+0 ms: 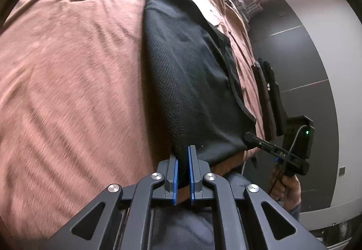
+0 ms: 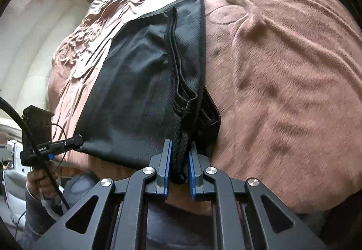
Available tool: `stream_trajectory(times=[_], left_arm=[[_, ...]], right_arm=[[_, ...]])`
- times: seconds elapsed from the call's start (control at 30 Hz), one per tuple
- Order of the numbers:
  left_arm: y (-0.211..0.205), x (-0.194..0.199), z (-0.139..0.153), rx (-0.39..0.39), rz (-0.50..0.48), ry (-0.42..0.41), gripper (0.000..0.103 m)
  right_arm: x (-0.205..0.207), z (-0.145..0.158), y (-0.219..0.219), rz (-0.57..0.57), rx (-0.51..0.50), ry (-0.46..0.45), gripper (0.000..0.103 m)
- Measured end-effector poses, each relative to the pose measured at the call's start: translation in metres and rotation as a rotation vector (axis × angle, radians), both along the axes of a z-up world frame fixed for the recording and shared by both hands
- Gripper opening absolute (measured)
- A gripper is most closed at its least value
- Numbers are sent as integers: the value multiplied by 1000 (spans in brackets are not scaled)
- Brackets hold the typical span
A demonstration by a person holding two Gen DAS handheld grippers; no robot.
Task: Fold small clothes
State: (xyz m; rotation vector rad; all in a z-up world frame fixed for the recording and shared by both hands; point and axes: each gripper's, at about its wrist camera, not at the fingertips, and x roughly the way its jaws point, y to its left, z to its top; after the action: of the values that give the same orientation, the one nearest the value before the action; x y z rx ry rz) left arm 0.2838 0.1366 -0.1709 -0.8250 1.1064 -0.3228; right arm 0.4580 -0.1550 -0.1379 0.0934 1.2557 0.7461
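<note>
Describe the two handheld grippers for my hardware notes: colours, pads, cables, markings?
Both the left gripper and right gripper are matte black linkages with silver pivot bolts and blue finger pads. Each carries a thin black cable and white lettering; one shows a green light.

A wrinkled reddish-brown bedspread (image 1: 67,69) covers the bed; beyond its edge lies dark grey tiled floor (image 1: 301,64) with pale joints, bounded by a white wall (image 2: 27,51)

Black shorts (image 1: 192,73) on brown bedspread (image 1: 79,69)
</note>
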Motion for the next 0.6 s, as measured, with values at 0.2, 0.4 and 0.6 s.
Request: stream_trajectory(times=[0.2, 0.4, 0.6], left_arm=[[7, -22, 0, -5, 24, -3, 7], [11, -27, -8, -10, 34, 27, 8], [18, -15, -9, 0, 50, 35, 45]], right_arm=[[0, -3, 5, 46, 2, 11, 10], [0, 0, 2, 47, 4, 9, 11], [11, 9, -5, 10, 25, -37, 54]])
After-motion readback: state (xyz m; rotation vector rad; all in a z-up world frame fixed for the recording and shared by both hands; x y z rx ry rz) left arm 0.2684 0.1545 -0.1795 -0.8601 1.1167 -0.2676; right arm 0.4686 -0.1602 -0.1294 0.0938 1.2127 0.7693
